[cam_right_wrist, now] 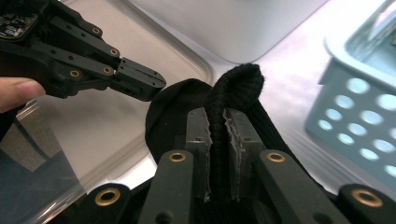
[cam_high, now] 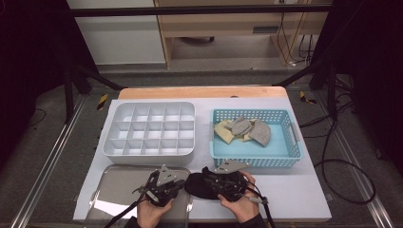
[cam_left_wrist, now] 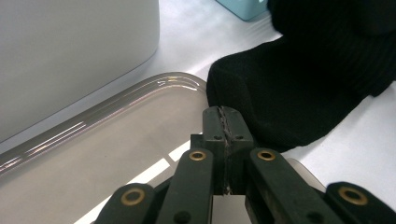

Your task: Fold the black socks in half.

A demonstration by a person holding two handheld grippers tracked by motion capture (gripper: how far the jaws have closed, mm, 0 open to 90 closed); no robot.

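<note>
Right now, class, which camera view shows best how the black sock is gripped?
The right gripper view: the black sock sits pinched between its jaws. The left gripper view shows the sock lying ungripped; the high view shows a dark patch.

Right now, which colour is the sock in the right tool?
Black sock, ribbed knit, clearest in the right gripper view.

High view looks down; both tool views closely share the black sock (cam_left_wrist: 299,88).

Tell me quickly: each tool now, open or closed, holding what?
Left tool: closed, holding nothing, tips by the black sock.
Right tool: closed on a fold of the black sock.
</note>
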